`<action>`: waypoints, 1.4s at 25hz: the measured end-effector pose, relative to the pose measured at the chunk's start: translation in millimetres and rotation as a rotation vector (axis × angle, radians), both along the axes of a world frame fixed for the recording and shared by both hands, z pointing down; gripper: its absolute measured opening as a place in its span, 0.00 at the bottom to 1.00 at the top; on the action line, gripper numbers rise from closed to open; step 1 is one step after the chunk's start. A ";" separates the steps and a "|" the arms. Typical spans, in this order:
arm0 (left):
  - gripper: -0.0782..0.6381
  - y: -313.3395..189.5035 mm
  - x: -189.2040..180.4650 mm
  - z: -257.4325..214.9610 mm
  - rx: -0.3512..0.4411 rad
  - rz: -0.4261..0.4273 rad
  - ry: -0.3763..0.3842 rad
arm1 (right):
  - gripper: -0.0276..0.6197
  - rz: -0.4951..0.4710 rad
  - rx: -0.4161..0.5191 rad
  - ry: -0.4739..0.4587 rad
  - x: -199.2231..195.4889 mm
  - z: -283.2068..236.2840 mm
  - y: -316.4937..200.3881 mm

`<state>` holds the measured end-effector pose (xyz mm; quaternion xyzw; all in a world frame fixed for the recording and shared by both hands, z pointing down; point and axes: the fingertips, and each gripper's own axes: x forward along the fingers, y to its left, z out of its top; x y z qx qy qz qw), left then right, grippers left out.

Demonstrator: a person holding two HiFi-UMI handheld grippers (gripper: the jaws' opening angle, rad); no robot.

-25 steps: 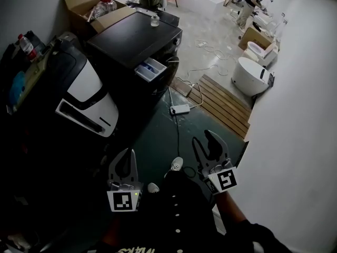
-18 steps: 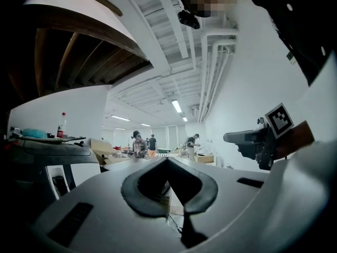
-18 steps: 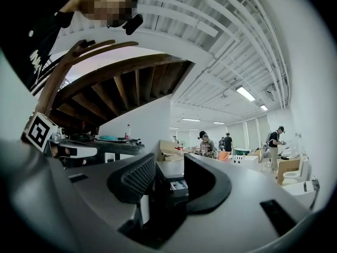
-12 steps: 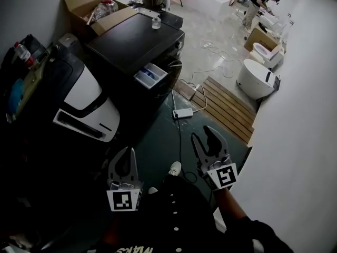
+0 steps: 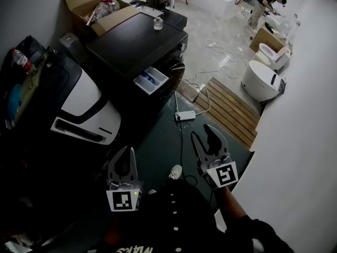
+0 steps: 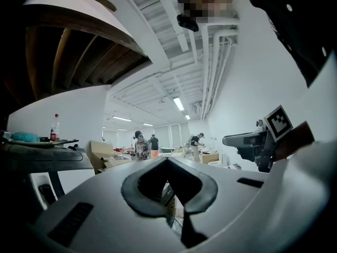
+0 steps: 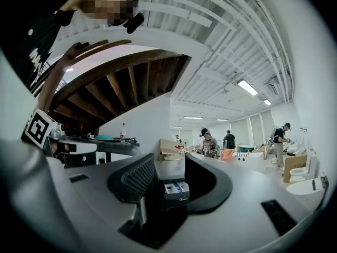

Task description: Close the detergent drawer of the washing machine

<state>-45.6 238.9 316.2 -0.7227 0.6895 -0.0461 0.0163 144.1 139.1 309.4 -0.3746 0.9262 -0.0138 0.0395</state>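
Detergent drawer [image 5: 151, 79] sticks out open from the upper front of the black washing machine [image 5: 131, 41], well apart from both grippers. Right gripper [image 5: 206, 141]: jaws apart, empty; its own view frames the drawer between them, far off. Left gripper [image 5: 122, 161]: jaws together at tips, holding nothing. Step in hand, I'd say: approach. To do it well: walk in, mind the power strip [image 5: 185, 115] & cable on the floor. Bring right gripper square to drawer front, push w/ jaw tips at centre of panel, not a corner, straight along the slide so it doesn't skew or jam. Ease in till flush.
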 end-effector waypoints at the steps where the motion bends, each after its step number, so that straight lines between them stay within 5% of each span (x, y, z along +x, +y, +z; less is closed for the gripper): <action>1: 0.12 -4.2 1.0 -0.9 0.000 -0.002 0.003 | 0.32 -0.002 -0.001 0.000 0.0 0.8 -4.4; 16: 0.12 -67.4 36.7 -4.9 0.008 -0.011 -0.024 | 0.32 -0.055 -0.020 -0.026 20.0 16.2 -61.7; 21: 0.12 -76.2 45.3 -14.2 0.072 -0.007 -0.049 | 0.32 -0.056 -0.012 -0.029 30.3 13.1 -69.6; 35: 0.12 -101.9 19.5 -7.6 0.051 -0.022 -0.020 | 0.32 -0.047 -0.052 0.042 18.6 25.4 -92.3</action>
